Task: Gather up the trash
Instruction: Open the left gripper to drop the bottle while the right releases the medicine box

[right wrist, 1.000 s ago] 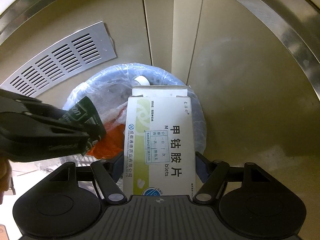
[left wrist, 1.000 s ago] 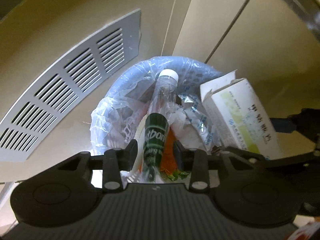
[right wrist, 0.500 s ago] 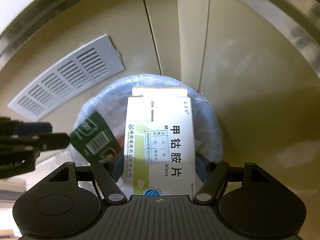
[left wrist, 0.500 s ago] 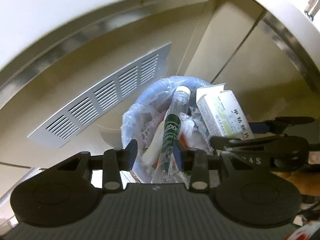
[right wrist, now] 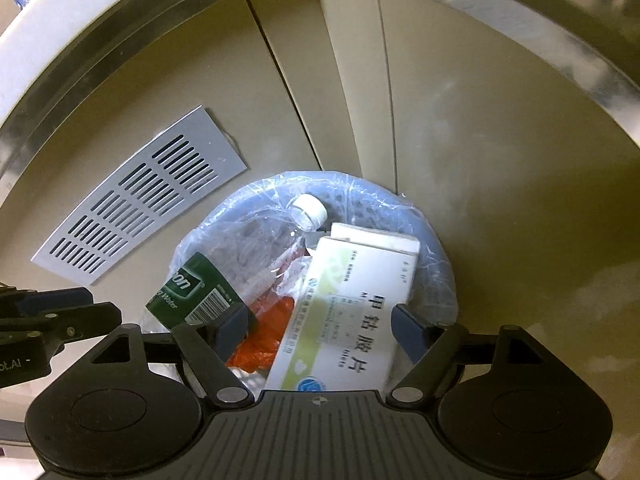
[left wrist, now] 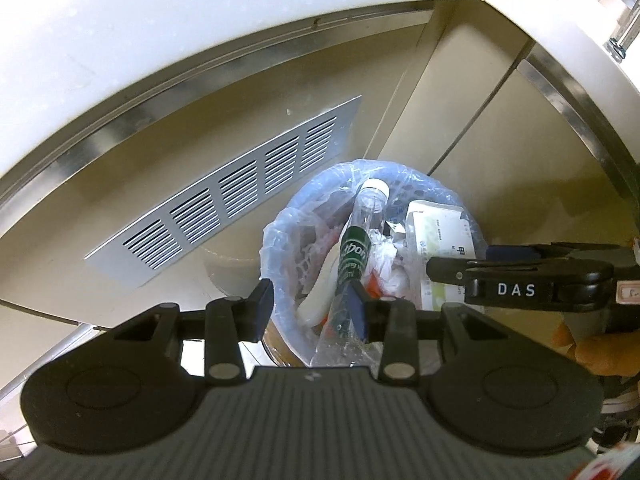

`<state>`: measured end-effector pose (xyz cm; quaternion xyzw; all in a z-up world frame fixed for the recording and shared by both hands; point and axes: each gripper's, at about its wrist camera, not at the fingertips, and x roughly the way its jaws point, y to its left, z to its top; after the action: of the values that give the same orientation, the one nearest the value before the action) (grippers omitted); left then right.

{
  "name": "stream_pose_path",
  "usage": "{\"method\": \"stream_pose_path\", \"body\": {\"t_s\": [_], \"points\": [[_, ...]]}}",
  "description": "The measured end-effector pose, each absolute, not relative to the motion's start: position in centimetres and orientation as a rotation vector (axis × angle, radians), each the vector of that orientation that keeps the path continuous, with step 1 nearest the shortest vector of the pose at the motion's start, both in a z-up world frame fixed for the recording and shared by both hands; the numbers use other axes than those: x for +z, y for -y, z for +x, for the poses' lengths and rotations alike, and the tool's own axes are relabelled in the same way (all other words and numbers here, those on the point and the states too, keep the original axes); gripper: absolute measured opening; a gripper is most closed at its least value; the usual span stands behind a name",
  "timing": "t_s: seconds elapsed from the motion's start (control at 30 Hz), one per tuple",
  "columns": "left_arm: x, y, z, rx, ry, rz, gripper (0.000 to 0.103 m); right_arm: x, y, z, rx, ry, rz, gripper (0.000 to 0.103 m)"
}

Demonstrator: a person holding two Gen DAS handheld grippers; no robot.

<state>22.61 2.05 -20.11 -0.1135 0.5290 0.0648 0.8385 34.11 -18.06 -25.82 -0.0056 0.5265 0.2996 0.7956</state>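
A lined waste bin (left wrist: pixel 280 236) is seen from above in both wrist views, set on the floor against beige cabinet panels beside a slotted vent grille (left wrist: pixel 224 204). A clear plastic bottle (left wrist: pixel 356 248) with a green label and white cap lies slanted in the bin, cap toward the far rim; its lower end is cut off behind the body of the left gripper (left wrist: pixel 312 304). The left gripper's jaws stand apart with the bottle's lower part between them, the right pad close against it, but whether it is pressed cannot be told. The jaws of the right gripper (right wrist: pixel 320 326) are opening, and a white-and-green medicine box (right wrist: pixel 348 316) lies tilted between them on the rubbish, clear of both pads. Its near end is hidden by the gripper body. Orange wrapping (right wrist: pixel 268 336) and crumpled white paper are partly covered beneath the box and bottle.
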Motion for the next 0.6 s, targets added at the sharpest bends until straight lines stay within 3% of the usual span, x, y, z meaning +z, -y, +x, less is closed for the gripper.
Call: {"method": "stream_pose_path", "body": {"t_s": [0.6], "points": [[-17.8,-1.9,21.8,0.161,-1.085,-0.224,0.039,-22.1,19.9,32.3,0.687,-1.092,-0.062,0.079]]}}
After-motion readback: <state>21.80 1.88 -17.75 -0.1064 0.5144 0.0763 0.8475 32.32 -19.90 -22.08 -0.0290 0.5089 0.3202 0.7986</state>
